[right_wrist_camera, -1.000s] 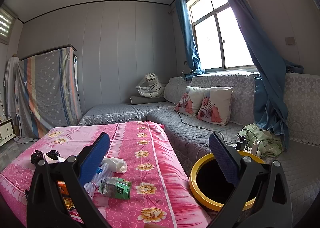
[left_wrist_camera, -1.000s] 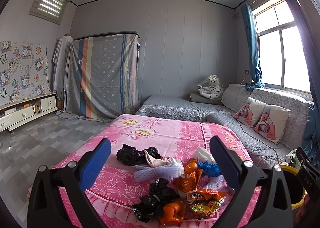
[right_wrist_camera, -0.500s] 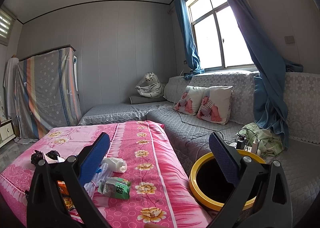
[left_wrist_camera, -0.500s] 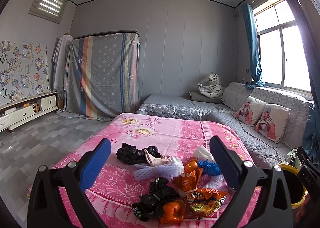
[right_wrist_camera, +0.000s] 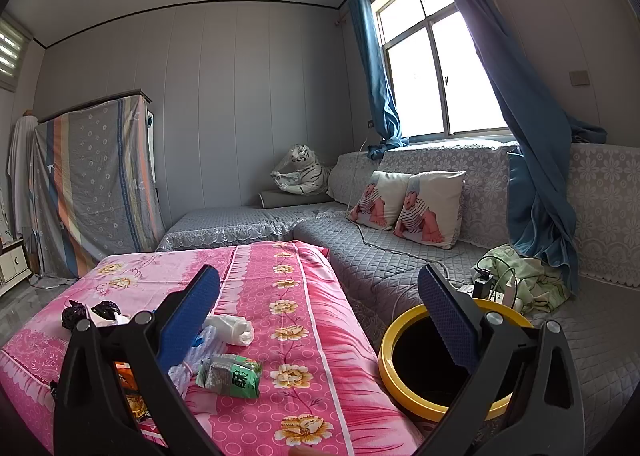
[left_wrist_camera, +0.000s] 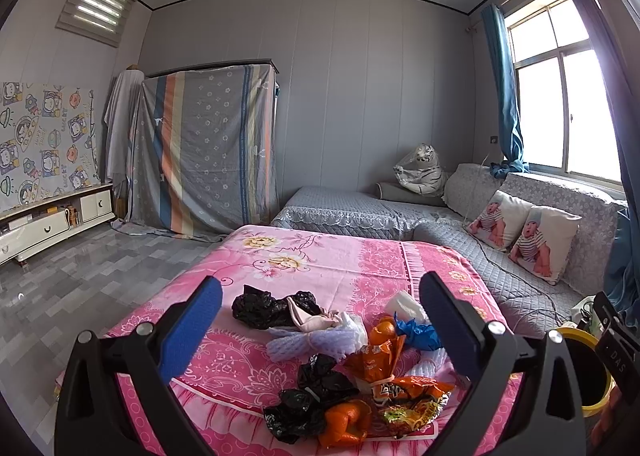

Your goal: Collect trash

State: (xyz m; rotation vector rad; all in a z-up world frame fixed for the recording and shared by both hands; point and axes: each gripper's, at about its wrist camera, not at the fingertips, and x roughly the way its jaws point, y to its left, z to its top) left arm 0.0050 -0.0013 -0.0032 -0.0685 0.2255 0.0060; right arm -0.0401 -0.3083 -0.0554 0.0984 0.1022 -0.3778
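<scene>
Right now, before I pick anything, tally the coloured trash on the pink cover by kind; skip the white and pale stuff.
Black plastic bags: 2
Orange peels: 2
Orange snack wrappers: 2
Blue wrapper: 1
Green packet: 1
Total: 8, as far as the pile can be separated.

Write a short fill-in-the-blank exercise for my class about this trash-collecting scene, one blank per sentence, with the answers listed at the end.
1. The trash lies on a floral cloth whose main colour is ____.
2. The bin beside it has a rim coloured ____.
3. The jaws of both the left gripper and the right gripper stand ____, holding nothing.
4. The green packet lies nearer the bin than the crumpled ____ bags at the far side of the pile.

Answers: pink; yellow; open; black
</scene>
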